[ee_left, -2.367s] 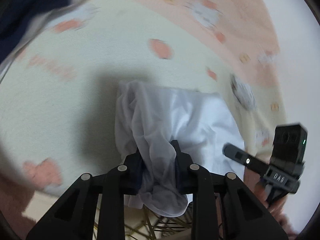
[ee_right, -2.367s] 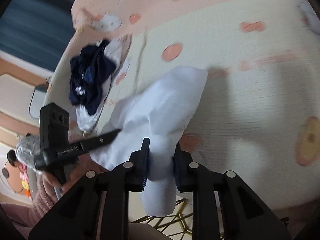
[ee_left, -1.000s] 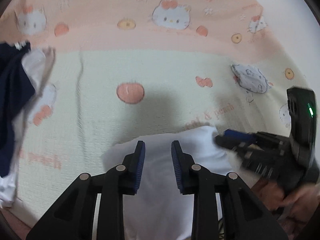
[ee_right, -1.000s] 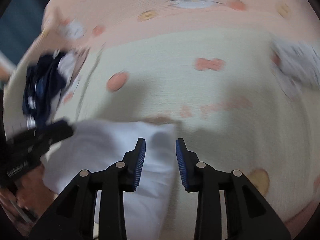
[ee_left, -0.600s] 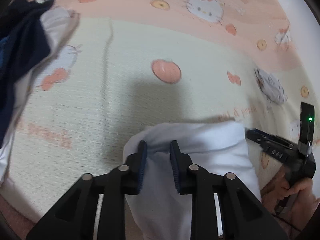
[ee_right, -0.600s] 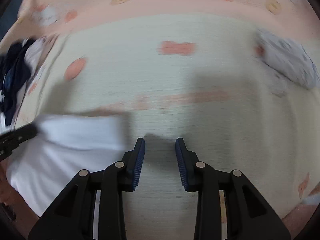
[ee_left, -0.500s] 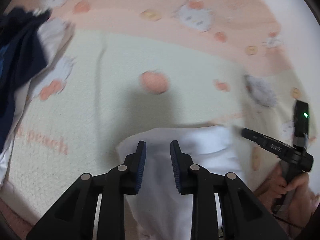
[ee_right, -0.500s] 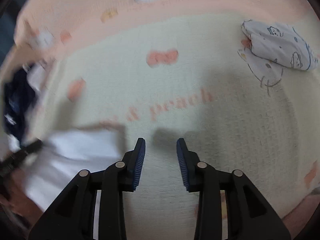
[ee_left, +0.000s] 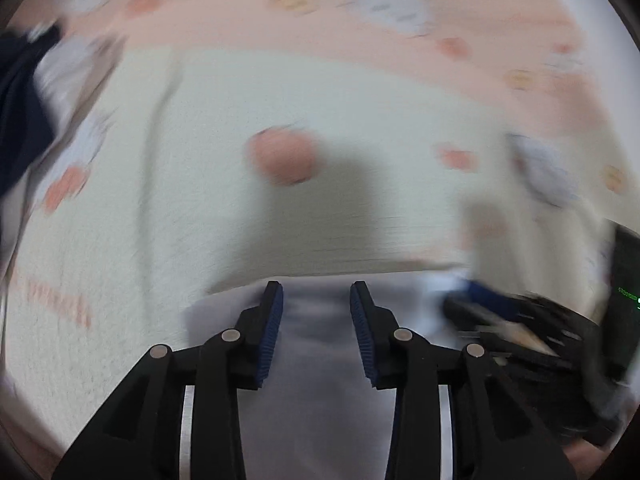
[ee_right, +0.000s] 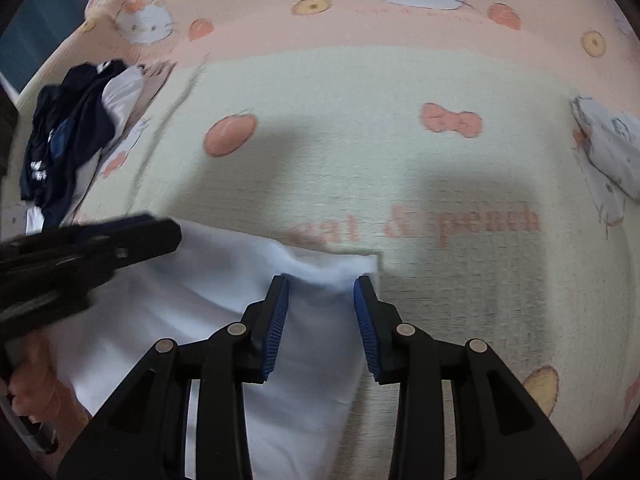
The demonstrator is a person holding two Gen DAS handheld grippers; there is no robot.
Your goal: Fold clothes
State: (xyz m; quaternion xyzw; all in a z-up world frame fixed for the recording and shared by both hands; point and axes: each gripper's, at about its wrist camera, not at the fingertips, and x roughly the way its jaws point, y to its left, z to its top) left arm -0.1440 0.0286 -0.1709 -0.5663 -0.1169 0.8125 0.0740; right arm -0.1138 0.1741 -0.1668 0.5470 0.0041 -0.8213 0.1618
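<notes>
Currently both tongs are hovering over the white garment's far edge, which is running crosswise beneath them: left tongs opening, right tongs parted, neither gripping.

Two grippers were in view, the left gripper and the right gripper, each with two blue-padded fingers. One white garment lay near on the blanket. One dark navy heap sat far left, and one small printed garment far right.
</notes>
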